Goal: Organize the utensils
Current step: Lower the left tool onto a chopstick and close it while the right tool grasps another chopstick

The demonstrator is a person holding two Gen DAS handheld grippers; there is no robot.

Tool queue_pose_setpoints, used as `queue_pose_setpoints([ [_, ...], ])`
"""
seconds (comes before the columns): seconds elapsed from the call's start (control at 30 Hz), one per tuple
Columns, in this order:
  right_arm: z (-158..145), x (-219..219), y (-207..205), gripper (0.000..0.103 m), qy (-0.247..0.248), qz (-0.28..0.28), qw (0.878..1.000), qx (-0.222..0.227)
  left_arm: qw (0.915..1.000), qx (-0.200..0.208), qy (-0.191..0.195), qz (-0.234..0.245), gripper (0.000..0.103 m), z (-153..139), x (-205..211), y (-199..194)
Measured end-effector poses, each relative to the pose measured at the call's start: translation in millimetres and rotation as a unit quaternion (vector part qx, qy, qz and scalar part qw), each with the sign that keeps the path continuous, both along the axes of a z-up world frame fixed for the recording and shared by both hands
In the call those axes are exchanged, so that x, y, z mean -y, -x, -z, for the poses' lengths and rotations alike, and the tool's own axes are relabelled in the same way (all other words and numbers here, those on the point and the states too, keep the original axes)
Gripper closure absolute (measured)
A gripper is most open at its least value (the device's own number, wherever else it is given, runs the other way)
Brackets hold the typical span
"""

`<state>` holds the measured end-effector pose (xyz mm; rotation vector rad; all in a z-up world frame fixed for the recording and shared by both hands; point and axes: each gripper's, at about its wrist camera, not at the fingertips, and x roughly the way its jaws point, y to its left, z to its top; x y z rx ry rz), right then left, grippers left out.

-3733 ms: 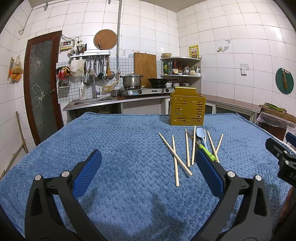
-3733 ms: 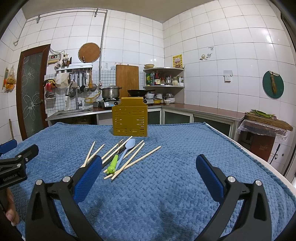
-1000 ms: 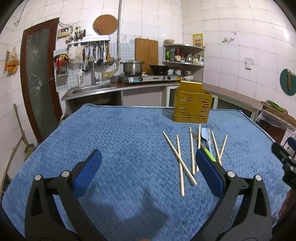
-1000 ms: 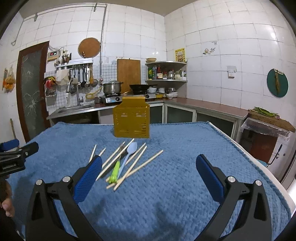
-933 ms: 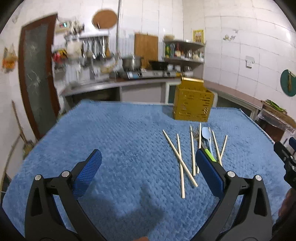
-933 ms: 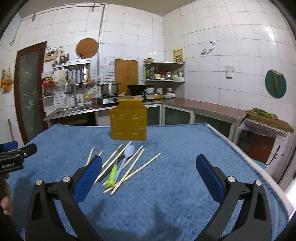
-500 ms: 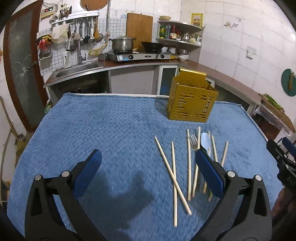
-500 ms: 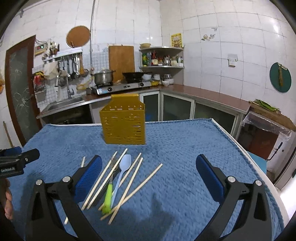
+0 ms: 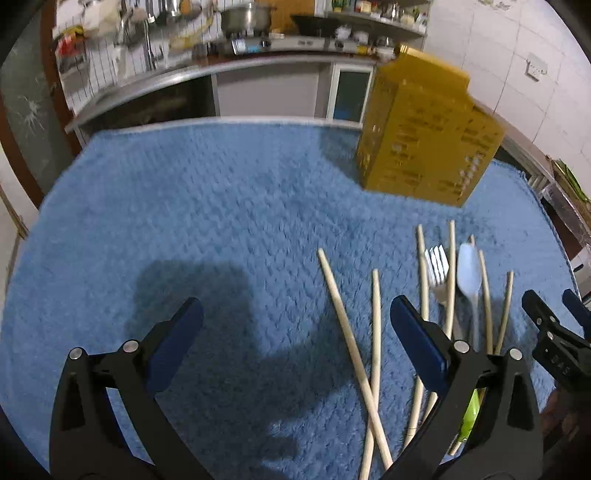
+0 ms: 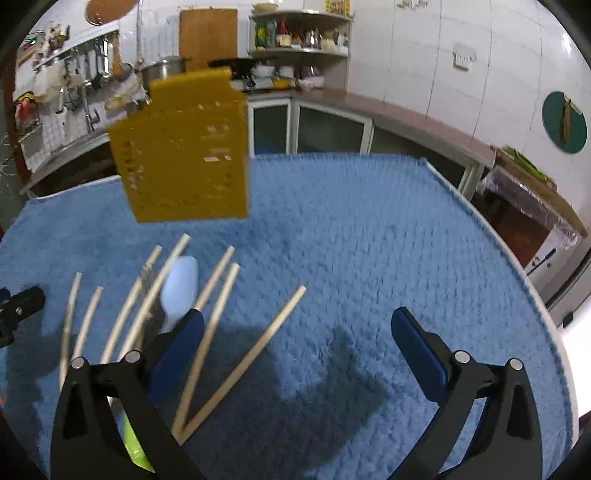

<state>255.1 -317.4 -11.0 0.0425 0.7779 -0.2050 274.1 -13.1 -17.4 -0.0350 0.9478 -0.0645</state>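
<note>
Above a table draped in a blue textured cloth (image 9: 221, 221), two handheld grippers hovering over scattered utensils. Left gripper (image 9: 295, 325) spread wide, nothing between its blue pads (image 9: 417, 343), poised over bare cloth just left of the pile. Right gripper (image 10: 295, 328) likewise spread wide and empty, its left pad over the edge of the heap, its right pad above open cloth.

Loose on the cloth, a fan of pale wooden chopsticks (image 9: 351, 332), several crossing near their lower ends. Among them, a metal fork (image 9: 437, 269) with tines pointing toward the far side, a pale blue spoon (image 9: 469, 273) just beside it, and a bright green handle (image 9: 469, 417) partly hidden behind the left gripper's right finger. From the right wrist view, same spoon (image 10: 181, 284) lying between chopsticks (image 10: 247, 362), with the green handle (image 10: 135, 443) low at the frame's left, behind the gripper's finger; fork not clearly visible from this side.

Beyond the pile, toward the far edge of the table, a yellow perforated utensil holder (image 9: 428, 136), standing upright on the cloth, apart from the utensils and blurred in both views.

At the right edge of the left wrist view, tip of the other gripper and part of a hand (image 9: 561, 410). Behind the table, a kitchen counter with sink, hanging tools, a pot (image 9: 243, 14) and a wall shelf of bottles (image 10: 299, 33).
</note>
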Motion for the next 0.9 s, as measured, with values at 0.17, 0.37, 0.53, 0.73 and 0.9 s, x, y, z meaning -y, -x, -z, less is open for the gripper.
queue_pose_setpoints([
  [0.17, 19.7, 4.2, -8.4, 0.004, -0.007, 0.009, 1.000, -0.024, 0.9998, -0.017, 0.012, -0.005, 0.016, 14.5, -1.7, -8.0],
  [0.37, 28.2, 2.7, -11.2, 0.010, -0.014, 0.005, 0.999, -0.031, 0.9993, -0.036, 0.011, 0.008, 0.040, 32.6, 3.7, -13.7],
  [0.53, 37.4, 1.1, -18.6, 0.053, -0.042, -0.023, 0.997, -0.058, 0.9995, -0.029, 0.009, 0.012, 0.049, 32.8, 5.3, -16.0],
  [0.73, 38.2, -2.8, -27.8, 0.076, -0.055, -0.046, 0.995, -0.064, 0.9991, -0.029, -0.001, 0.031, 0.080, 30.8, 12.3, -20.2],
  [0.9, 37.0, 0.6, -43.0, 0.085, -0.080, -0.067, 0.991, -0.080, 0.9980, -0.032, -0.010, 0.054, 0.094, 29.9, 25.4, -21.5],
])
